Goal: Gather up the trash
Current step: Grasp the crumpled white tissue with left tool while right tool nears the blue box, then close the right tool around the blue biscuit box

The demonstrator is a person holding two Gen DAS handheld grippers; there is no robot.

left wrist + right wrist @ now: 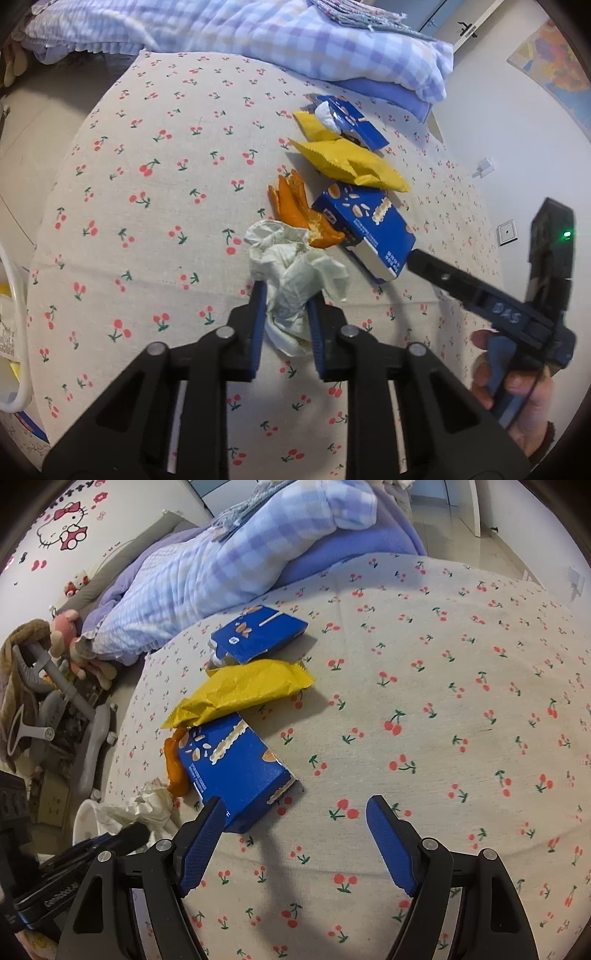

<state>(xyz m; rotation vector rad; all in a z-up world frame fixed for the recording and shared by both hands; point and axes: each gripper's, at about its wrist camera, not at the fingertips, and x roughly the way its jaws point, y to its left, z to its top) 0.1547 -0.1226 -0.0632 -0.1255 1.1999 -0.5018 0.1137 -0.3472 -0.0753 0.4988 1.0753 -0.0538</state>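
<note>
On a cherry-print bedsheet (155,229), the left gripper (284,306) has its blue pads pinched on a crumpled pale tissue (295,273), which sits at the near end of a row of litter. The right gripper (295,830) hangs with its jaws spread and empty. The nearest blue snack box (236,768) lies just ahead and to that gripper's left, its near corner beside the left-hand pad, its long axis running away up-left toward orange peel (175,768) and a yellow wrapper (243,692).
</note>
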